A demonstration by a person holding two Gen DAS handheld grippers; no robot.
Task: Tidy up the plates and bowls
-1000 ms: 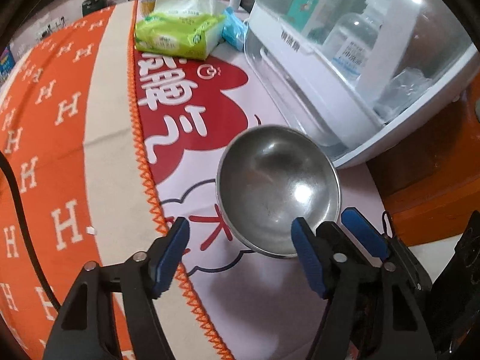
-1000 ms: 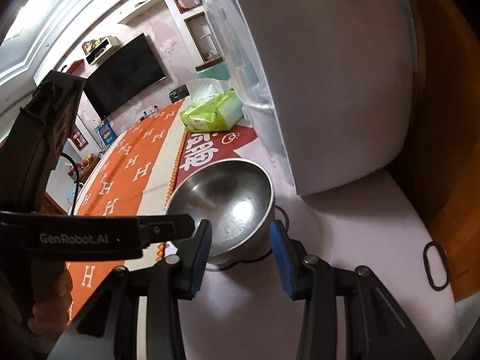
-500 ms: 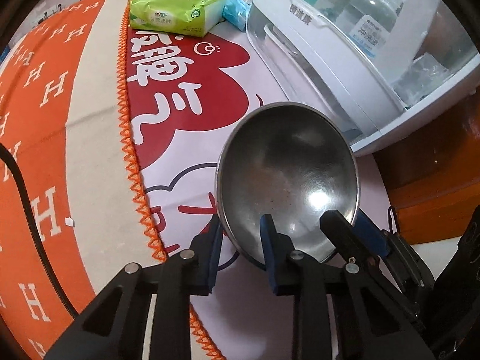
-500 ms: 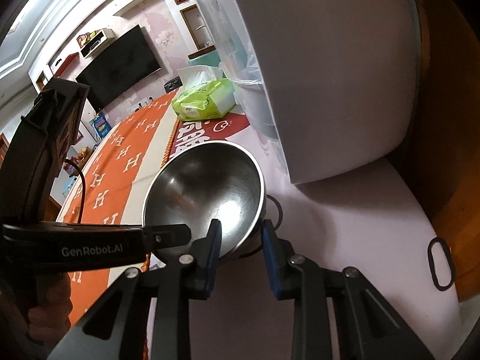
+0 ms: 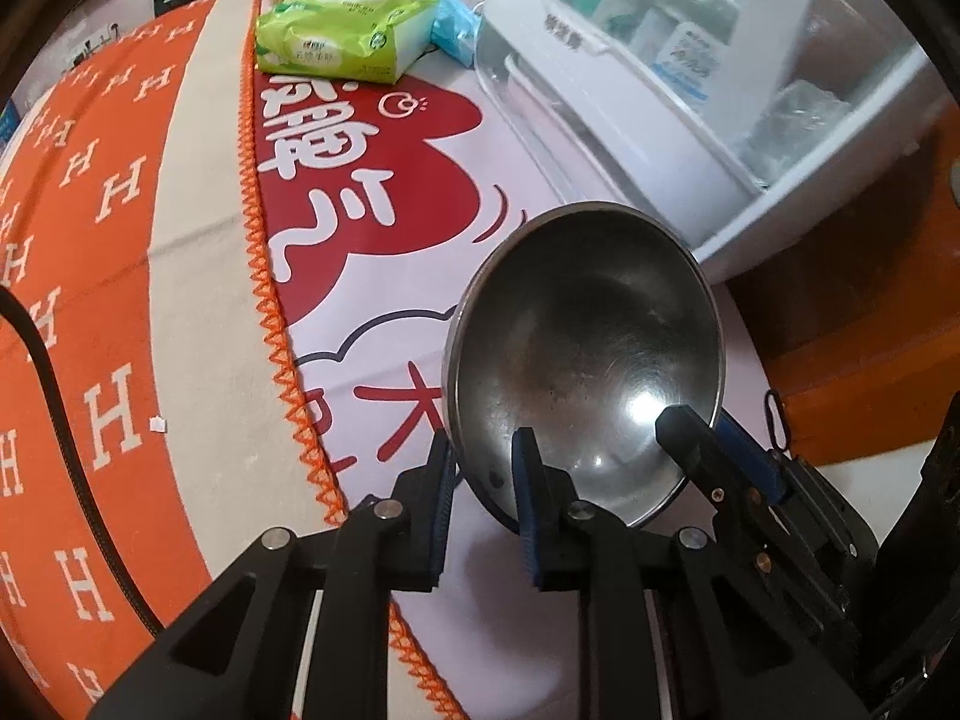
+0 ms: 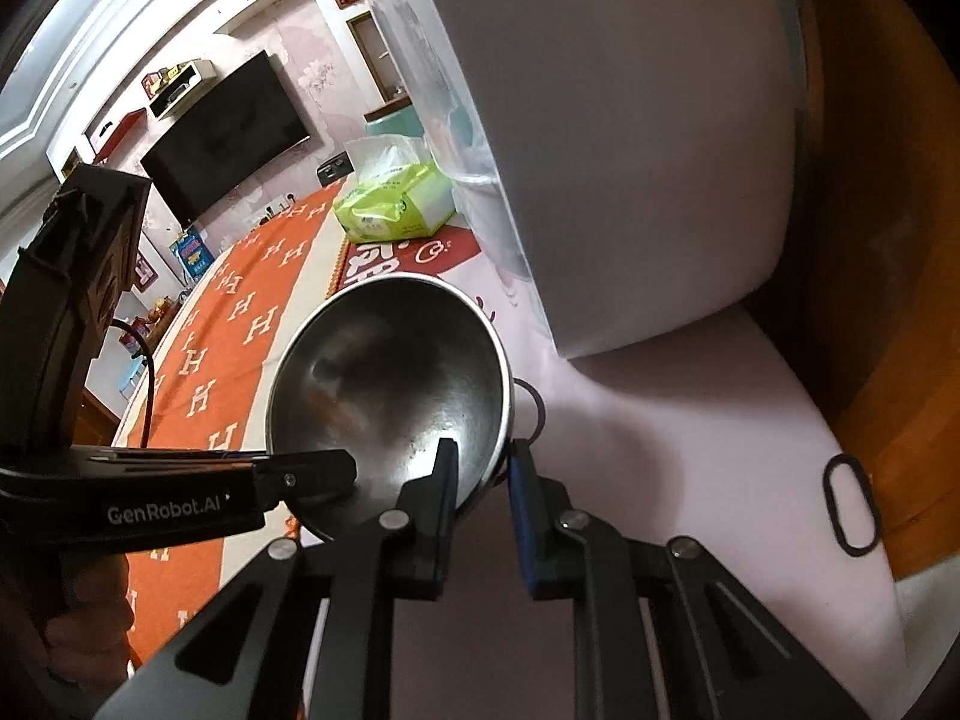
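- Your left gripper (image 5: 483,480) pinches the near-left rim of the steel bowl (image 5: 585,354): one blue pad is outside the wall and the other is inside.
- Your right gripper (image 6: 483,480) is closing on the near-right rim of the same bowl, with one pad inside and one outside. The rim is between them and the pads appear to press on it.
- The bowl is tilted, its opening turned toward you. It is above the pink and red mat (image 5: 372,138), just beside the white cabinet with a clear door (image 5: 648,138) on the right.
- At the far end of the mat lies a green tissue pack (image 5: 342,39).
- The orange cloth with H letters (image 5: 108,276) covers the left side.
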